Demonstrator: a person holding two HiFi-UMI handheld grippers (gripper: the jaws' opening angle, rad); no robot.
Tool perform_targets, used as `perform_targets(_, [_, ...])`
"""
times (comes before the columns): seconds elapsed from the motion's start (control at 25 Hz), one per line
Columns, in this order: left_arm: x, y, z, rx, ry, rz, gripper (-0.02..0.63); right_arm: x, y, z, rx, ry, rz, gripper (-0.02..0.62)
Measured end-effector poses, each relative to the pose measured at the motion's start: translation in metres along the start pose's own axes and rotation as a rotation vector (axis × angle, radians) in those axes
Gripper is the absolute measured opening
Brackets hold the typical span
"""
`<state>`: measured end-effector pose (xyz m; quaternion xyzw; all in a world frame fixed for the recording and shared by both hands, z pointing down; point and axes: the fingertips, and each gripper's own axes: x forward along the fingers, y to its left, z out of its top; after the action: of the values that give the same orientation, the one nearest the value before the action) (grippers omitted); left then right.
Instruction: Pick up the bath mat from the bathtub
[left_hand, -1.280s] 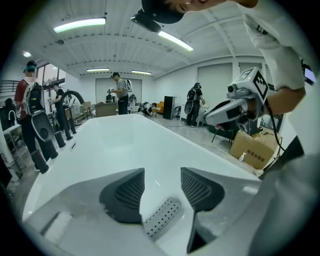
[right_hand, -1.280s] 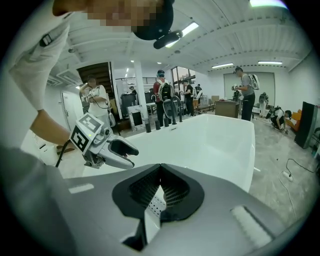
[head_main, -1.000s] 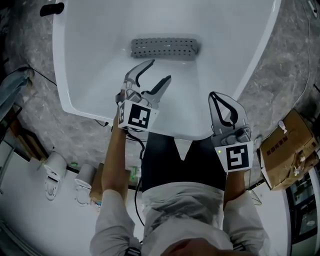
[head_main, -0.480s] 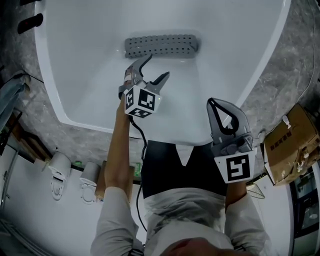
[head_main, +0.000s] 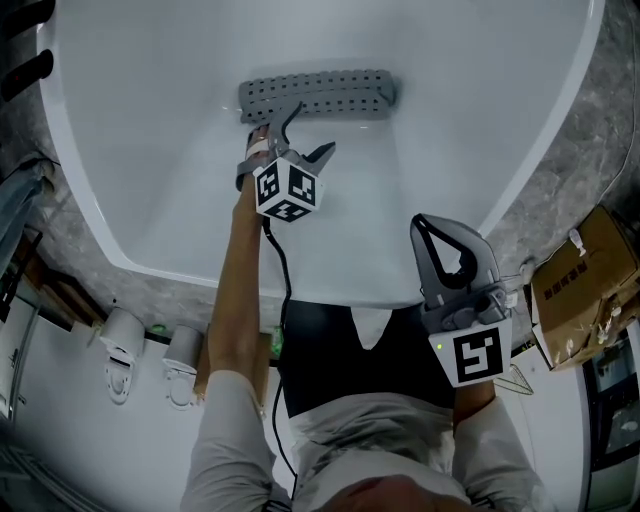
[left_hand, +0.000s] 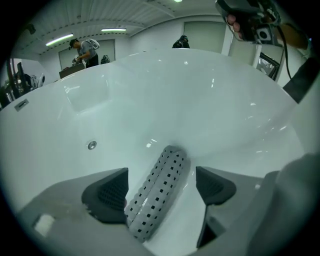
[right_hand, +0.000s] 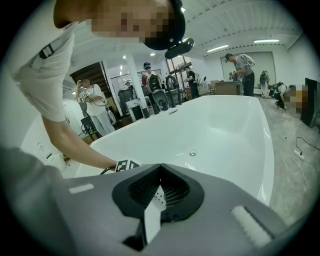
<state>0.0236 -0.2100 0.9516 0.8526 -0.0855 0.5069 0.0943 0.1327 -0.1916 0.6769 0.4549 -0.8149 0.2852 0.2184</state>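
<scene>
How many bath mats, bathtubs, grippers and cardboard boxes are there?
bath mat: 1
bathtub: 1
grippers: 2, the left gripper, jaws opening with the bath mat between them, and the right gripper, jaws together
cardboard box: 1
total: 5

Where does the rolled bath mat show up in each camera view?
Head view: bath mat at top centre, lying crosswise.
Left gripper view: bath mat at lower centre, slanting up to the right.
Right gripper view: not made out.
Shared landmark: the white bathtub.
</scene>
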Motion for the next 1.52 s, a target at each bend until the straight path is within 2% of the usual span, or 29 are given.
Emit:
perform_targets(0.4, [0.063,0.01,-0.048,0.085,0.118,-0.045,0.5,0.013,0.005,-0.009,0.043,-0.021,0.034,0.003])
perform_targets(0.76, [0.107,0.013,-0.073,0.121,0.168,-0.082,0.568,0.026,-0.004,-0.021,0.038,-0.005,0.034,0.003])
perform_targets(1.04, [0.137,0.012,-0.083,0.203,0.206,-0.092,0.609,0.031,-0.011,-0.035,0.049,0.018,0.031,0.003])
perform_targets(1.52, [0.181,0.012,-0.107,0.296,0.303,-0.121,0.614,0.027,-0.018,-0.049,0.061,0.019,0.029,0.003])
